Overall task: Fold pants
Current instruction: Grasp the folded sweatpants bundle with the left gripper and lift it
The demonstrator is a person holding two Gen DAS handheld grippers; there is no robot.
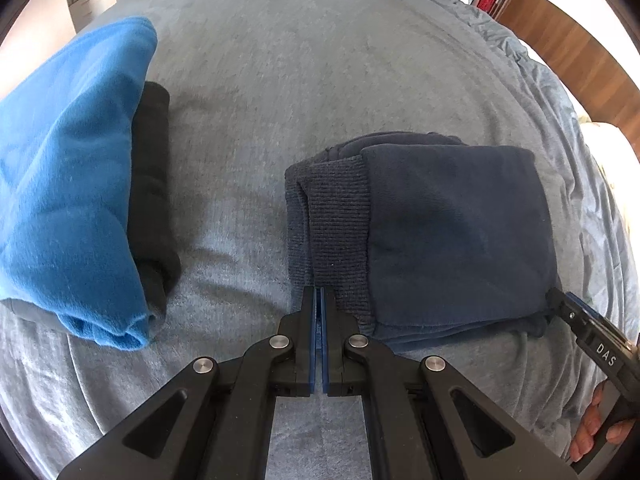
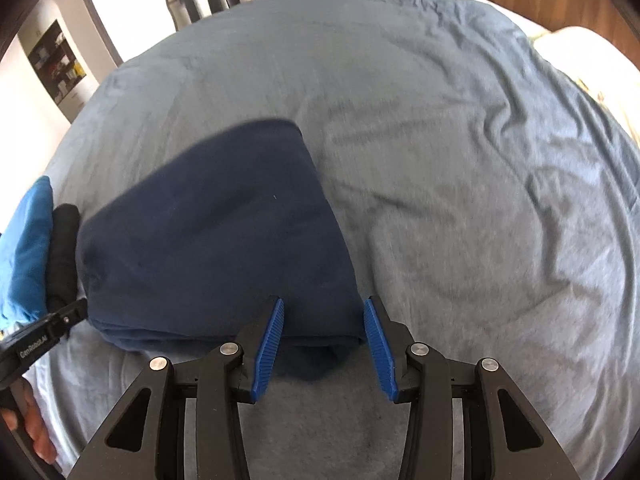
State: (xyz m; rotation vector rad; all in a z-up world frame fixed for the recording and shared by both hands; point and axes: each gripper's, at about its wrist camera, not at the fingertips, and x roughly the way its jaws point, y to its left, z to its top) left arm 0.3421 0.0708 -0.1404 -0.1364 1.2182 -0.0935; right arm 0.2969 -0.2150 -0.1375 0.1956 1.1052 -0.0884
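Navy pants (image 1: pixel 452 240) lie folded into a compact bundle on the grey-blue bedspread (image 1: pixel 280 80), ribbed cuffs (image 1: pixel 340 220) on the bundle's left side. My left gripper (image 1: pixel 319 293) is shut, its tips at the near edge of the cuffs; no cloth shows between the pads. In the right wrist view the same pants (image 2: pixel 216 240) fill the left centre. My right gripper (image 2: pixel 325 302) is open, its blue pads (image 2: pixel 272 332) standing either side of the bundle's near right corner without pressing it. Each gripper shows in the other's view: the right gripper (image 1: pixel 560 300), the left gripper (image 2: pixel 76 308).
A bright blue fleece (image 1: pixel 72 168) lies folded on a black garment (image 1: pixel 154 184) left of the pants. The wrinkled bedspread (image 2: pixel 440 160) stretches far and right. A wooden headboard (image 1: pixel 568 40) stands at the right. A person's hand (image 1: pixel 600 428) holds the right gripper's handle.
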